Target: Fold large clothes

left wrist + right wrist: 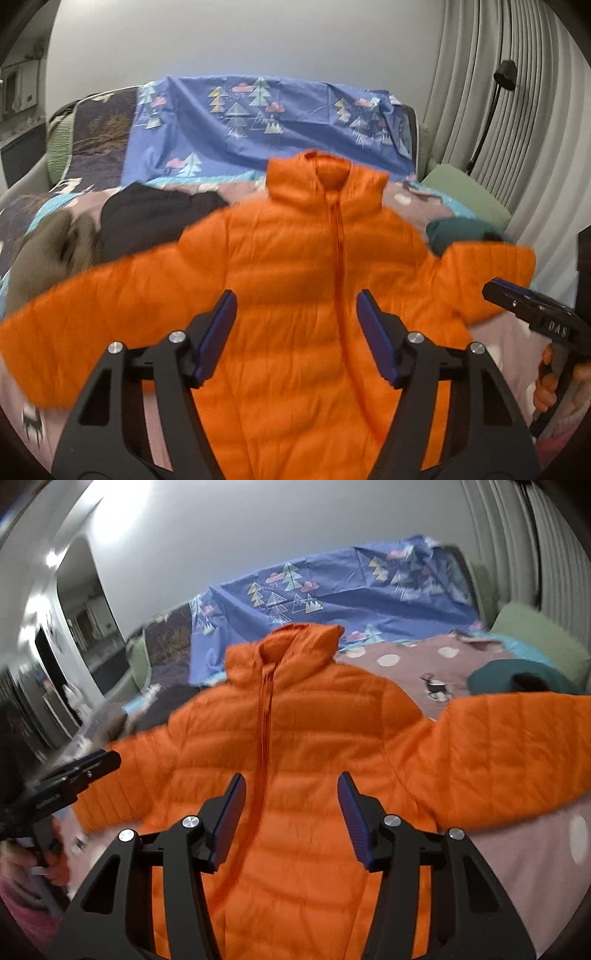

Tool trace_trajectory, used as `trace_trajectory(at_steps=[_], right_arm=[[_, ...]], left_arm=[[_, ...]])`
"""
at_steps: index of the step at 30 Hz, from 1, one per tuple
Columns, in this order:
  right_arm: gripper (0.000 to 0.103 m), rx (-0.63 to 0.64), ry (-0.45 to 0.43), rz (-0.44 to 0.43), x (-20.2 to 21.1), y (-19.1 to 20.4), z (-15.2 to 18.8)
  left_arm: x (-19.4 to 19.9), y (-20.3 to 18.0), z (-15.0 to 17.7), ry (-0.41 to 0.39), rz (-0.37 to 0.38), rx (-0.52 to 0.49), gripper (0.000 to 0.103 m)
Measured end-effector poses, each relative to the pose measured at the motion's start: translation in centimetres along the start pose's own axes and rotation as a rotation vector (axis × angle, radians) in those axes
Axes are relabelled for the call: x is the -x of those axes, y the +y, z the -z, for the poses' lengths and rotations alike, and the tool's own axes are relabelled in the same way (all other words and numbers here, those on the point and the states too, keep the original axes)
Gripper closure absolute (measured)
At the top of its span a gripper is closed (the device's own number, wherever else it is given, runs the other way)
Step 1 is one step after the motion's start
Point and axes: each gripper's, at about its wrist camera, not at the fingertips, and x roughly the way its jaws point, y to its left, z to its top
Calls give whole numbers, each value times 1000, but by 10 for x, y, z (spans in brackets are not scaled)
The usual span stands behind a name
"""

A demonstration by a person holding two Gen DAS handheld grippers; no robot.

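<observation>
Only one orange jacket (295,295) lies flat; left tongs (295,321) and right tongs (291,805) gape, holding nothing.

1. The place was a bedroom in a home.
2. A bed (110,155) filled the middle, covered by a blue sheet (295,122) printed with trees and clouds.
3. A green pillow (465,192) lay at the bed's right edge.
4. Pale pleated curtains (498,92) hung to the right of the bed.
5. A black floor lamp (504,75) stood between the bed and the curtains.
6. An orange puffer jacket (295,295) and other clothes lay on the bed.
</observation>
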Motion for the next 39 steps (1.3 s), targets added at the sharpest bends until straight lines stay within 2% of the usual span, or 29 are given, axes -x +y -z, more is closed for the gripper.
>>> trace_trajectory(at_steps=[3,4,6,9,12,16,21,22,23,24,25,27,28,29,33,36,37,39], right_arm=[[46,-119,38,-57,-26,-38,-48],[40,-150,53,-60,-35,-45,-62],[35,-212,78,-67,-57,-59,-90],[35,-294,105,-61,-96,-76,-120],[30,-343,153,-109,-139,-88,-140],[26,-452,174,-179,-186,-108,-158],[26,-511,194,-295,-230,-115,-171],[27,-503,195,-302,-236,-112,-174],[28,-490,190,-313,-242,-108,-176],[38,-491,180,-308,-245,-106,-178],[61,-468,172,-311,-248,-100,-181],[80,-415,121,-302,-245,-86,-189],[87,-389,87,-311,-239,-81,-193],[89,-361,58,-331,-234,-75,-198],[92,-191,-68,-446,-174,-45,-206],[92,5,-128,-465,-118,-20,-192],[92,47,-138,-458,-106,-15,-186],[89,166,-146,-417,-76,-4,-163]], left_arm=[[-33,18,-47,39,60,71,28],[-48,26,-64,53,78,105,26],[-80,41,-90,74,99,149,23],[-134,64,-122,121,113,225,22],[-186,83,-141,170,110,278,22],[-247,95,-156,241,121,304,19],[-297,97,-156,276,228,342,19],[-302,95,-156,271,259,352,20],[-305,94,-157,263,282,354,27],[-307,92,-159,239,317,349,44],[-306,88,-161,225,337,337,53],[-301,78,-168,196,348,284,72],[-293,72,-172,165,344,240,78],[-283,69,-174,137,352,209,84],[-225,67,-183,3,411,128,86],[-162,71,-171,-101,443,23,83],[-147,71,-167,-124,449,0,79],[-107,75,-145,-173,460,-63,60]])
